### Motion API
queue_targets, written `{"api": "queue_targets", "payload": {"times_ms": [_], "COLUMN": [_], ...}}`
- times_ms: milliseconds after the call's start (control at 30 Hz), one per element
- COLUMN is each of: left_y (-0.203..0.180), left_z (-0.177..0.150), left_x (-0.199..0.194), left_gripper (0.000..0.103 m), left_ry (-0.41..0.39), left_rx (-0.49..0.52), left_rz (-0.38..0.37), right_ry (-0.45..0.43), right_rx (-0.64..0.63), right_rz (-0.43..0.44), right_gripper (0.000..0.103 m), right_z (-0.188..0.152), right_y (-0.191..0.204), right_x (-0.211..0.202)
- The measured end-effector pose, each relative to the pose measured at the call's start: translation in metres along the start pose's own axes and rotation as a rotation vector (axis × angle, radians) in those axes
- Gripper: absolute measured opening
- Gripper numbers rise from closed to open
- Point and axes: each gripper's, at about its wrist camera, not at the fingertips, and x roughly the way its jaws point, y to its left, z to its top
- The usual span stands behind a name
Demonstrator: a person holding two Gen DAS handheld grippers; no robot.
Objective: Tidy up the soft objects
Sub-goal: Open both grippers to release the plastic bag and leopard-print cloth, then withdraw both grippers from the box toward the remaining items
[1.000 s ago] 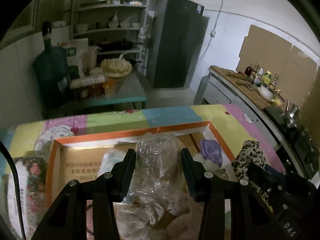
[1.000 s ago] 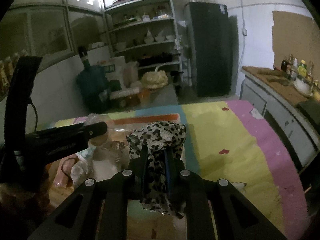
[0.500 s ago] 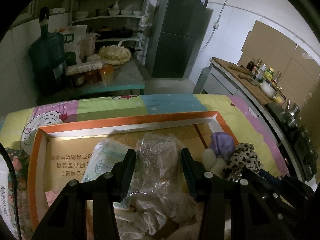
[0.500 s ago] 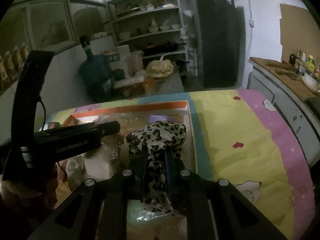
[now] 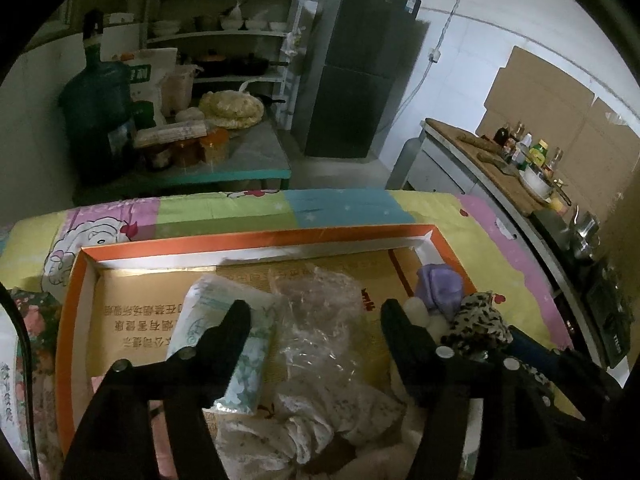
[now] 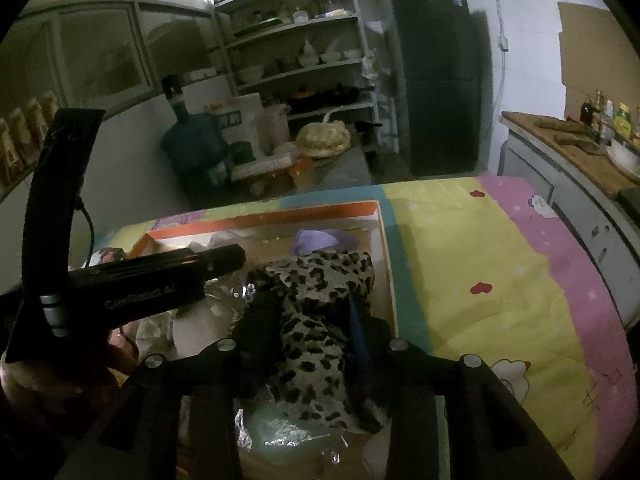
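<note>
Releasing looks like the step in hand on both sides, judged from how each bundle lies over the box [image 5: 256, 240]. Starting at the left, the left gripper [image 5: 316, 316] has its jaws wide apart, having just been opening; the clear bag [image 5: 320, 320] sits between them with a gap on either side, resting on the box floor and on crumpled cloth nearer the camera. A tissue pack [image 5: 224, 320] lies partly under the left jaw. Just past the right jaw sit a purple toy [image 5: 440, 286] and the leopard cloth [image 5: 478, 320]. The box seems to be the collecting place, so soft things are set down inside it rather than on the quilt [image 6: 480, 260].

Further right, the right gripper [image 6: 312, 320] has also just been opening its jaws. They stand partly apart with the leopard cloth [image 6: 320, 288] between them; it drapes over the box's near right corner, its front fold ahead of the jaw tips. Whether the pads still press on it I cannot tell.

Both grippers tilt steeply down toward the box, side by side.
</note>
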Motion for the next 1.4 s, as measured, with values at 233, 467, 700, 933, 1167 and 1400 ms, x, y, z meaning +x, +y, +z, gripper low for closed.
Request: {"api": "queue_targets", "payload": {"times_ms": [233, 467, 700, 933, 1167, 1400], "left_y": [-0.003, -0.007, -0.011, -0.011, -0.005, 0.011], "left_z": [0.0, -0.001, -0.004, -0.008, -0.013, -0.02], "left_x": [-0.013, -0.031, -0.061, -0.089, -0.115, -0.142], "left_gripper": [0.08, 0.086, 0.087, 0.087, 0.087, 0.087], "left_ry": [-0.036, -0.076, -0.151, -0.197, -0.226, -0.265], "left_rx": [0.001, 0.003, 0.034, 0.048, 0.048, 0.045], "left_rz": [-0.004, -0.011, 0.027, 0.034, 0.026, 0.04], "right_ry": [-0.014, -0.041, -0.067, -0.091, -0.115, -0.137], "right_rx": [0.0, -0.005, -0.027, -0.035, -0.053, -0.066], "right_rz": [-0.002, -0.004, -0.007, 0.002, 0.004, 0.009], "right_gripper": [0.047, 0.06, 0.061, 0.061, 0.061, 0.062], "right_z": [0.0, -0.001, -0.001, -0.002, -0.002, -0.005], "right_y": [0.001, 0.004, 0.018, 0.031, 0.049, 0.071], "right_x": [-0.006, -0.019, -0.035, -0.051, -0.068, -0.083]}}
